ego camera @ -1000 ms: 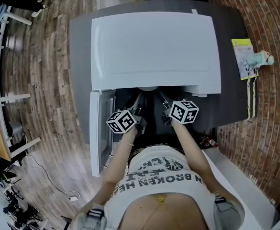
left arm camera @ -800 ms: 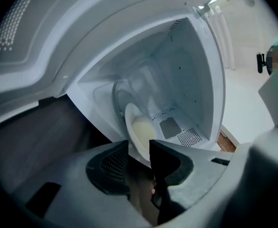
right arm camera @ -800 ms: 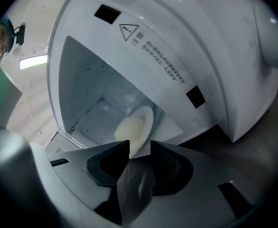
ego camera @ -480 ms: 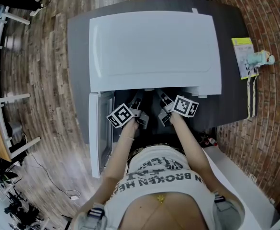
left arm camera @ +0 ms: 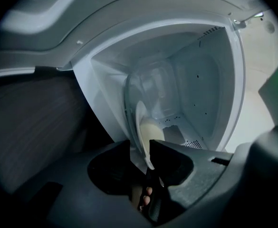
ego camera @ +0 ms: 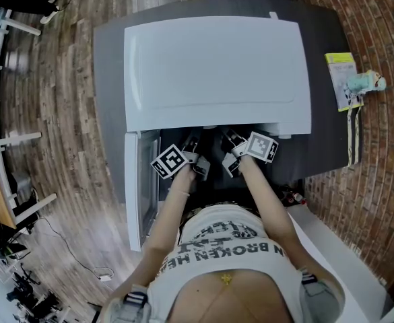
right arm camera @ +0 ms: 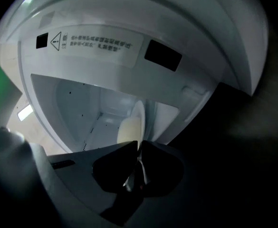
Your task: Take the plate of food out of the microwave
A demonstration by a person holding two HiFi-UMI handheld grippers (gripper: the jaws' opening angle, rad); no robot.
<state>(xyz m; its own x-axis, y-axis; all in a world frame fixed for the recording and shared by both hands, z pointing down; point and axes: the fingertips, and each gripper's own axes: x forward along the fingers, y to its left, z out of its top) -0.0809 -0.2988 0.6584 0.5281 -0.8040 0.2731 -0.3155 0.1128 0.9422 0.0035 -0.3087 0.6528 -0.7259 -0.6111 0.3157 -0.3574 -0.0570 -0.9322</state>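
Observation:
The white microwave [ego camera: 217, 66] stands on a dark table with its door [ego camera: 135, 187] swung open to the left. Both grippers reach into its mouth side by side. A white plate [left arm camera: 141, 122] with pale food [left arm camera: 154, 129] lies on the cavity floor. My left gripper [left arm camera: 139, 145] is open, and the plate's near rim passes between its jaws. My right gripper [right arm camera: 139, 144] is closing, its jaws pinched on the rim of the plate [right arm camera: 138, 118] beside the food [right arm camera: 128, 129]. In the head view, the left gripper [ego camera: 192, 142] and right gripper [ego camera: 229, 140] have their tips under the microwave's top.
The cavity walls [left arm camera: 205, 89] close in around both grippers. A yellow-green packet [ego camera: 341, 79] and a small pale toy [ego camera: 366, 81] lie at the right end of the dark table [ego camera: 109, 79]. Brick flooring lies to the right, wooden floor to the left.
Both grippers have pushed forward into the microwave's mouth. Since half a second ago they have hardly shifted.

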